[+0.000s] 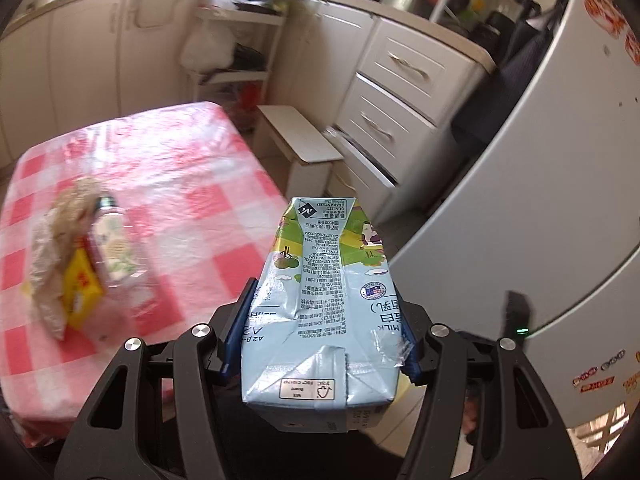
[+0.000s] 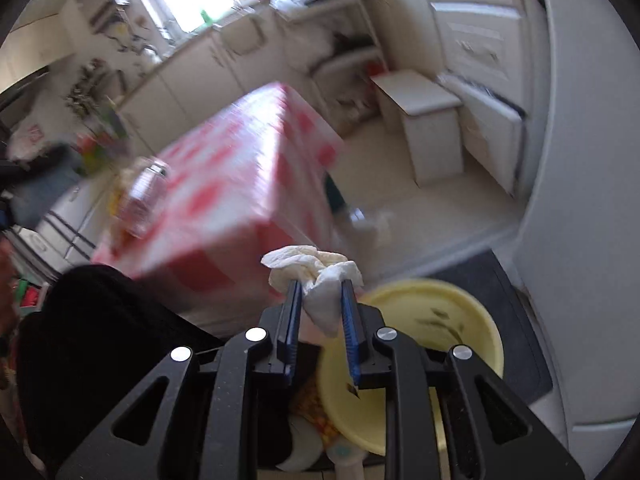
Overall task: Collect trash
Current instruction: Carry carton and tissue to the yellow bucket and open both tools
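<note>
We see a pale blue milk carton [image 1: 324, 304] pinched lengthwise in the left gripper [image 1: 326, 312], its blue pads [image 1: 244, 320] pressed against both long sides at a middling spread. It hangs off the near edge of the pink-checked table [image 1: 168, 184], where a bottle [image 1: 110, 248], a yellow packet [image 1: 82, 292] and a crumpled wrapper [image 1: 52, 264] lie together. A white fridge [image 1: 560, 184] stands to the right. The right gripper [image 2: 320, 292] stands narrowly parted, a crumpled white tissue [image 2: 320, 276] between its pads; whether they press it we cannot tell. Below it sits a yellow bin [image 2: 472, 320].
</note>
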Demonstrator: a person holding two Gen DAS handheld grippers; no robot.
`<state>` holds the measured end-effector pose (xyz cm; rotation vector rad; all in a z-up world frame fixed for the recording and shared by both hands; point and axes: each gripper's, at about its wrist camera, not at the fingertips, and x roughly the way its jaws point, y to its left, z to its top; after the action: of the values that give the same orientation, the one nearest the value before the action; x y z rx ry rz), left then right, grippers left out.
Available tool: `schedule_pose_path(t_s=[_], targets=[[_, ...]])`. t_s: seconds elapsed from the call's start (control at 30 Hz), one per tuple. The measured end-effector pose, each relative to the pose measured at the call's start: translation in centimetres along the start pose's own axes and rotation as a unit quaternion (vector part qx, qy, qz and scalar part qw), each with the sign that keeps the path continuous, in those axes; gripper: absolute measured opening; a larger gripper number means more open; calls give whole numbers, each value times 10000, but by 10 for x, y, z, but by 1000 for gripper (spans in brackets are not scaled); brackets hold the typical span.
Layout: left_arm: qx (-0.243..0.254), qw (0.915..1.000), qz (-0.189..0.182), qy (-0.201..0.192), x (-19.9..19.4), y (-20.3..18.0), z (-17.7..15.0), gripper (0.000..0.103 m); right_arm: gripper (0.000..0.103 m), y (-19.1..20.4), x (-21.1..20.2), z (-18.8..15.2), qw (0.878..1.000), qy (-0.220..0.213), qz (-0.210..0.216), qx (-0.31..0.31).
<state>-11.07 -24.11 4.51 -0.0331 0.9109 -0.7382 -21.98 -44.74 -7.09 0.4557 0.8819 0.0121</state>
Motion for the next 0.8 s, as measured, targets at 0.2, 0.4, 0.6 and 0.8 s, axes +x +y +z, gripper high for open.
schedule_pose_path(t_s=[0.2,0.4,0.6,0.8], targets=[[67,9981,-251,559,46,-45,-8,57,50,-38,17,-20,9979,93,-230,600],[-82,9907,-277,1328,104,-80,-23,57,63,-68,2,-23,9962,-216,-404,736],[210,9820,-1,1876,149,-113,-31,60,63,-102,-10,-34,9919,-380,-458,1120],[165,9787,115,2044,172,-111,-42,69,63,-117,-21,-36,9881,-449,-521,1374]])
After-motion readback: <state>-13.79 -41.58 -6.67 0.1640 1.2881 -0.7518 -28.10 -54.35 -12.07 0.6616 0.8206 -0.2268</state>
